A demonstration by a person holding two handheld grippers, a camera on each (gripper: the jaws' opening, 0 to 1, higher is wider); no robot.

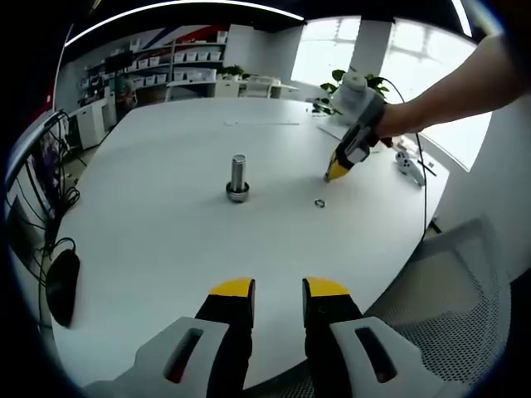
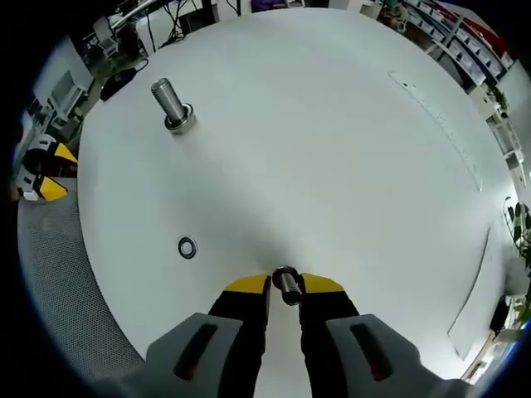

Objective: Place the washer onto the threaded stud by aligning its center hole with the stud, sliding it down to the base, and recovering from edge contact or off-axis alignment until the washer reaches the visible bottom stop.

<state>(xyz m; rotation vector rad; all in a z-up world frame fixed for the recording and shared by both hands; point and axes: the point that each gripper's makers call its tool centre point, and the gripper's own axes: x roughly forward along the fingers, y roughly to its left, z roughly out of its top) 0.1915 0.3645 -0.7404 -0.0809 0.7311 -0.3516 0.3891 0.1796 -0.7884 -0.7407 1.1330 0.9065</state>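
Metal washer [image 2: 187, 248] flat on table [image 2: 332, 133], left of right gripper [image 2: 285, 285] jaws.

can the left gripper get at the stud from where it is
Probably yes. The left gripper is open and holds nothing, and bare table lies between it and the upright stud. The right gripper sits off to the side, near the washer.

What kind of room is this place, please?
Probably an office or lab meeting room: a big white table, shelves of storage bins on the far wall, a mesh chair, and bright windows.
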